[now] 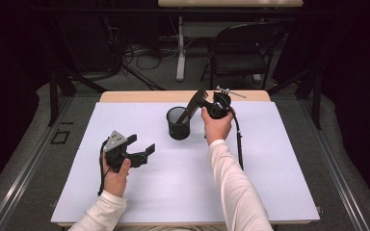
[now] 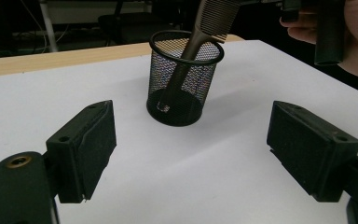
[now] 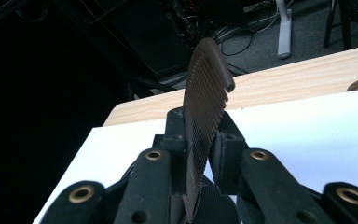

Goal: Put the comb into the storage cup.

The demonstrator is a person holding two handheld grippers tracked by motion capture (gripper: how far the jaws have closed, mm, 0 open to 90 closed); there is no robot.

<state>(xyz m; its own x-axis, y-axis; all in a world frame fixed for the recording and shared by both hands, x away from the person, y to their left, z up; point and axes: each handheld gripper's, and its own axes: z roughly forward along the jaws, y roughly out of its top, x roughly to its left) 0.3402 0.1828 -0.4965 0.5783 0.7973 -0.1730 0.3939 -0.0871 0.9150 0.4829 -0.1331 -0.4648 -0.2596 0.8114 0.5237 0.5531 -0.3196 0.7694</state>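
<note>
A black mesh pen cup (image 1: 178,122) (image 2: 182,88) stands upright on the white table cover, right of centre at the back. A dark brown comb (image 1: 195,103) (image 2: 186,56) (image 3: 205,107) leans in it, handle down at the cup's bottom and teeth end sticking up to the right. My right gripper (image 1: 203,99) (image 3: 200,126) is level with the comb's upper part. The comb stands between its jaws, and the pads sit just off it. My left gripper (image 1: 142,144) (image 2: 191,154) hovers low at the left front, wide open and empty, pointing at the cup.
The white cover (image 1: 183,178) spans most of the wooden table, whose bare edge (image 1: 173,96) shows at the back. A folding chair (image 1: 241,53) and a table leg (image 1: 180,48) stand on the floor beyond. Cables trail from both grippers.
</note>
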